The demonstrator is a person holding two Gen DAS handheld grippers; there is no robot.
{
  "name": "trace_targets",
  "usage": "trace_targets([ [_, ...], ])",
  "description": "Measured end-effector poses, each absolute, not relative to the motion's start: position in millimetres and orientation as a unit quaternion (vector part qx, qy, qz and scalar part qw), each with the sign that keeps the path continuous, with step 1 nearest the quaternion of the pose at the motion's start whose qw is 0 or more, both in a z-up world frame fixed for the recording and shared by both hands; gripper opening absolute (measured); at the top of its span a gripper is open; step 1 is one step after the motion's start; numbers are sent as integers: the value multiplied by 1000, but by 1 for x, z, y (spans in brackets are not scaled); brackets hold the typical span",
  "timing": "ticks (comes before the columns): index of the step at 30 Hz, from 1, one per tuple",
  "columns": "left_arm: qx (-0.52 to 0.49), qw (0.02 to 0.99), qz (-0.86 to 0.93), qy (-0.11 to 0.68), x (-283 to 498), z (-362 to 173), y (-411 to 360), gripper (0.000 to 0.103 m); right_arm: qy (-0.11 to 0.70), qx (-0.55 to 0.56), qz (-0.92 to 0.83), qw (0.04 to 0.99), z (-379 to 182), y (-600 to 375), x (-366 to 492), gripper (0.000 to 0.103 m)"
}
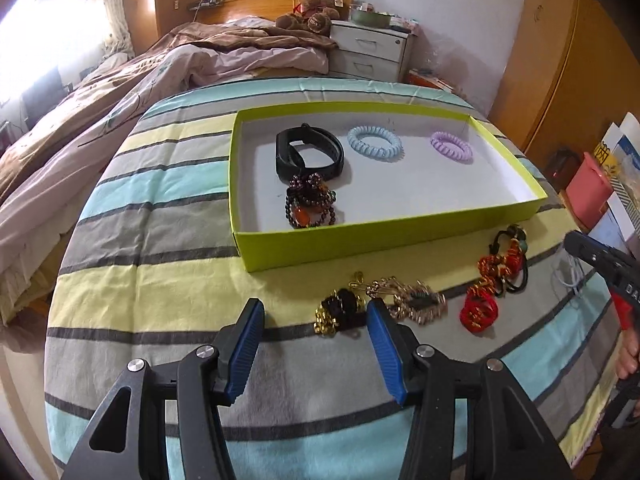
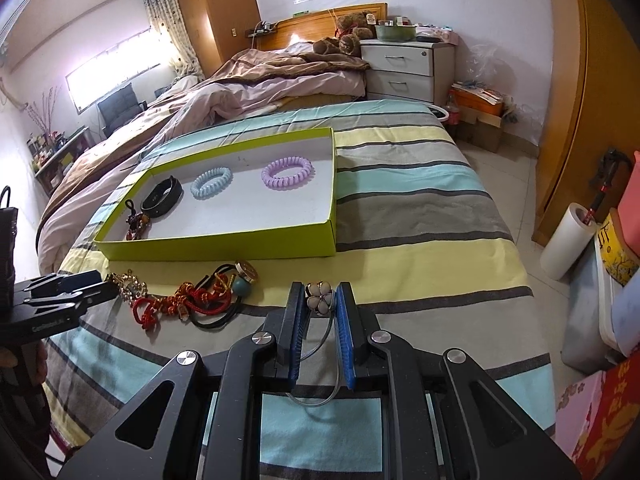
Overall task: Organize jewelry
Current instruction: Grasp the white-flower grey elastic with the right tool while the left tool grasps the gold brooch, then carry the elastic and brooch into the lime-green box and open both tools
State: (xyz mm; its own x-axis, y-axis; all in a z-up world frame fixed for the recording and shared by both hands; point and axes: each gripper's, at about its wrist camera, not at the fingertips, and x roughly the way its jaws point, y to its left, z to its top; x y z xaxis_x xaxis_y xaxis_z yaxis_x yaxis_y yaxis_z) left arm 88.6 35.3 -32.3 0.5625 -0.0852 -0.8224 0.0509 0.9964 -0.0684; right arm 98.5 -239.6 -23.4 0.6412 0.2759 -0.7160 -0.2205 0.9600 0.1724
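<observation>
A lime-green box [image 1: 360, 244] with a white floor lies on the striped bedspread. It holds a black band [image 1: 310, 152], a blue coil hair tie [image 1: 374, 142], a purple coil hair tie [image 1: 451, 147] and a dark bead bracelet [image 1: 310, 204]. In front of the box lie a black-and-gold trinket [image 1: 340, 312], a gold chain [image 1: 416, 300] and red knotted cords [image 1: 480, 308]. My left gripper [image 1: 316, 312] is open, its right finger just beside the trinket. My right gripper [image 2: 320, 294] is shut on a white flower hair tie [image 2: 320, 300], whose grey elastic hangs between the fingers.
Black elastics with a teal bead [image 2: 242, 286] mix with the red cords [image 2: 180, 304] to the left of my right gripper. A rumpled duvet [image 2: 260, 92] covers the far bed. Rightward the bed edge drops to a tiled floor [image 2: 504, 160] with a paper roll [image 2: 568, 240] and boxes.
</observation>
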Motion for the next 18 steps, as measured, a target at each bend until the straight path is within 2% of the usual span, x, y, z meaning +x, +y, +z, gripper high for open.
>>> trace_targets([
  [6, -9, 886, -38, 462, 90, -34, 34, 52, 400, 33, 134, 906, -24, -239, 98, 17],
  [8, -4, 887, -41, 460, 91, -34, 33, 45, 400, 33, 134, 906, -23, -239, 98, 17],
  [9, -2, 887, -38, 459, 91, -34, 32, 38, 399, 32, 134, 906, -23, -238, 97, 17],
  [13, -5, 888, -43, 457, 91, -33, 34, 21, 399, 33, 134, 907, -23, -239, 98, 17],
  [18, -9, 889, -43, 455, 89, -33, 35, 18, 397, 32, 129, 908, -21, -238, 97, 17],
])
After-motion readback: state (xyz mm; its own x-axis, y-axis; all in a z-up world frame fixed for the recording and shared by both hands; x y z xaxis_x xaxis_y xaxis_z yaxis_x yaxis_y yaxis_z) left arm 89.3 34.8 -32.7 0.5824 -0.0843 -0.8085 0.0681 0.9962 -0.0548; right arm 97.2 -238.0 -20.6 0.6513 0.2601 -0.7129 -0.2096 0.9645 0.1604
